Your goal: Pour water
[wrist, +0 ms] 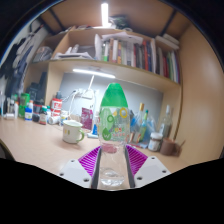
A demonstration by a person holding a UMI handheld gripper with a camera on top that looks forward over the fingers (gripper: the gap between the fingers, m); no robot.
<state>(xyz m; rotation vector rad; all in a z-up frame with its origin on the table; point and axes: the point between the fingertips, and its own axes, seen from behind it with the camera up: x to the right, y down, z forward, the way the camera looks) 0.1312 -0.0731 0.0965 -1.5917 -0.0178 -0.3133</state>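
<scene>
A clear plastic bottle [113, 130] with a green top and a green-and-white label stands upright between my fingers, its base down near the finger roots. Both purple pads [91, 160] press against its sides, so my gripper [113, 165] is shut on the bottle. A white mug [72, 131] sits on the wooden desk [40, 150] to the left, beyond the fingers. Whether the bottle rests on the desk or hangs just above it is hidden by the fingers.
Small bottles and boxes [30, 108] crowd the desk's back left edge. More containers and a clear cup [160, 135] stand to the right behind the bottle. A shelf of books [130, 50] runs above, with a strip light under it.
</scene>
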